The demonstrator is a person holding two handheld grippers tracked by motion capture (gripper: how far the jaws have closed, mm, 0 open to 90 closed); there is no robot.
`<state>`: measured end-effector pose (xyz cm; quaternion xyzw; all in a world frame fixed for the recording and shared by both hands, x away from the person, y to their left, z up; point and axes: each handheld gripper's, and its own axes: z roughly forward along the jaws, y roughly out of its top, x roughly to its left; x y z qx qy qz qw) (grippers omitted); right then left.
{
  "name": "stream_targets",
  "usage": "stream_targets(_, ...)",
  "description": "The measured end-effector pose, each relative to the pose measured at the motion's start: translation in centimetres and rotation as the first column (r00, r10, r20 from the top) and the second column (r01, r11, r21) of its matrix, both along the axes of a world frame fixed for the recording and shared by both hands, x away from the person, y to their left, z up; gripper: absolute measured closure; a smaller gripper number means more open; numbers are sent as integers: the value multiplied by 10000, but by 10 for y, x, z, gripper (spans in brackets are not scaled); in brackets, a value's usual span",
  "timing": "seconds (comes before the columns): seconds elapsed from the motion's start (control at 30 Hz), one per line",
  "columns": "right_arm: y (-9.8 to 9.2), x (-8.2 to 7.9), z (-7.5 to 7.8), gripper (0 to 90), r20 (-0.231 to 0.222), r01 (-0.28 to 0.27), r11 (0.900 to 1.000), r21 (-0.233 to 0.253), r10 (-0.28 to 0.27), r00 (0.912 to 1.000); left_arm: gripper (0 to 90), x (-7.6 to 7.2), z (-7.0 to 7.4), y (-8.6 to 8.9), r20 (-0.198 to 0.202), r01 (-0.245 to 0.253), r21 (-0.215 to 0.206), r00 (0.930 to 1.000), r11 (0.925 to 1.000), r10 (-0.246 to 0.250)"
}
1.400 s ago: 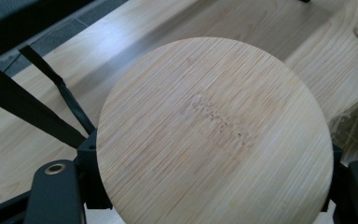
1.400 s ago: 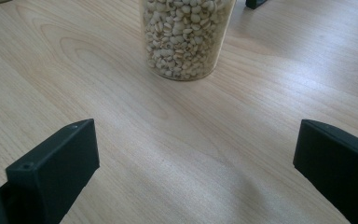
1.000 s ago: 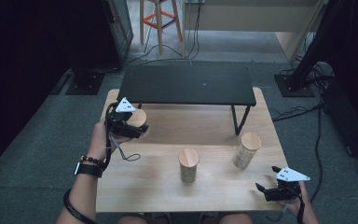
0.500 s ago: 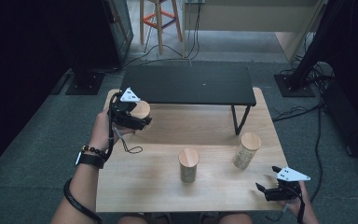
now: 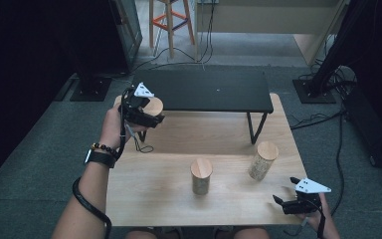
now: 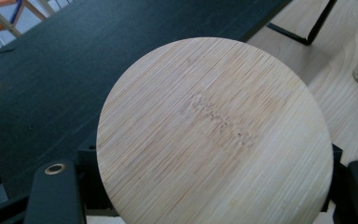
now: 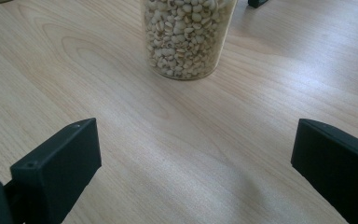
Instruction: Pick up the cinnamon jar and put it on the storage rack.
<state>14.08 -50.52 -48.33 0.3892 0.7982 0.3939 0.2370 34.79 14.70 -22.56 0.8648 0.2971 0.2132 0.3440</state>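
Left tongs hold jar at shelf edge

We see left tongs (image 5: 146,117) clamped on jar (image 5: 153,107) w/ wooden lid, lifted at black shelf's (image 5: 204,89) left end. Right tongs (image 5: 292,203) apart, low over surface (image 5: 149,199), near corner.

We see a pale wooden counter (image 5: 154,199) standing on a grey floor (image 5: 40,149). On its far part stands a low black shelf (image 5: 204,92) on thin black legs. Beyond that, an orange stool (image 5: 169,22) stands near a light-coloured cabinet (image 5: 268,15), with black cables (image 5: 204,45) trailing across the floor between them. More cables (image 5: 323,119) lie at the right. Dark stands (image 5: 92,74) and deep shadow close off both sides of the room.
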Motion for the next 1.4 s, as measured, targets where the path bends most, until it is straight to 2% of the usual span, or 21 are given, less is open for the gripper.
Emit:
stream_targets(0.13, 0, 0, 0, 10, 7, -11, 10000, 0, 11, 10000, 258, 8, 6, -8, -18, -20, 301, 10000, 9995, 20)
stream_targets(0.23, 0, 0, 0, 10, 2, -13, 10000, -4, 13, 10000, 258, 13, 7, -8, -21, -61, 158, 10000, 9999, 61)
stream_targets(0.47, -1, 1, 0, 10, -14, -2, 10000, 31, 2, 10000, 258, 26, 9, -13, -29, -263, 240, 9996, 9994, 264)
stream_targets(0.7, -1, 1, 0, 10, -11, -2, 10000, 39, 2, 10000, 258, 48, 15, -18, -298, -439, 325, 9985, 9985, 449)
stream_targets(0.93, 0, 1, 0, 10, -17, -17, 10000, -5, 17, 10000, 258, 66, 17, -21, -314, -522, 350, 9981, 9980, 533)
stream_targets(1.13, 0, 2, 0, 11, -6, 24, 10000, 22, -24, 10000, 258, 86, 26, -32, -399, -517, 929, 9977, 9943, 556)
stream_targets(1.27, -1, 2, 0, 13, -3, -16, 10000, 35, 16, 10000, 258, 100, 26, -33, -585, -592, 799, 9962, 9950, 639)
stream_targets(1.4, -2, 2, 0, 13, 16, -30, 10000, 68, 30, 10000, 258, 112, 22, -25, -841, -730, 200, 9937, 9971, 745)
